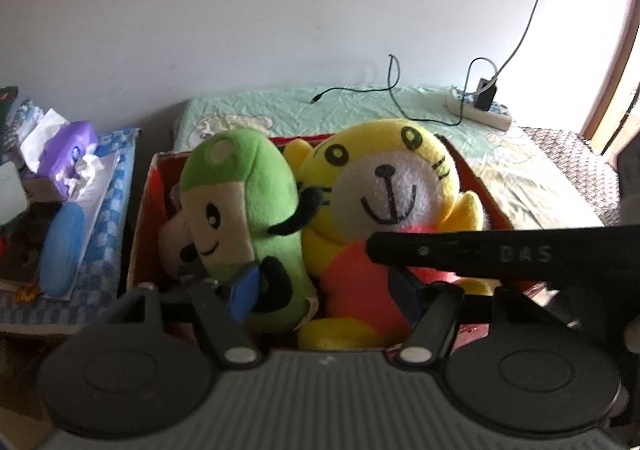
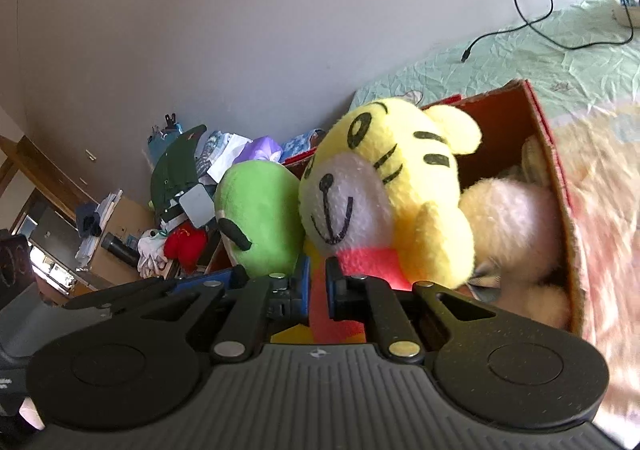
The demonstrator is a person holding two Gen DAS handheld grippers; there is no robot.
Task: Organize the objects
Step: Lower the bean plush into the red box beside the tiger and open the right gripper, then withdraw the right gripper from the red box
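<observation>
Both tongs: left (image 1: 324, 286) spread, right (image 2: 318, 286) pinching yellow tiger plush (image 2: 384, 189); only right cam shows cream plush (image 2: 512, 221).

Two plush toys sat side by side in the box (image 1: 141, 209) (frog (image 1: 240, 185) left, tiger (image 1: 384, 185) right), which rested on the bed (image 1: 520, 165).

Fuzzy plush yellow tiger (image 1: 384, 185), matt cardboard box (image 2: 560, 177), crinkled sheet (image 1: 500, 165)

- The left gripper (image 1: 324, 290) is spread wide over the yellow tiger plush (image 1: 384, 209).
- The right gripper (image 2: 317, 292) pinches this plush's pink body.
</observation>
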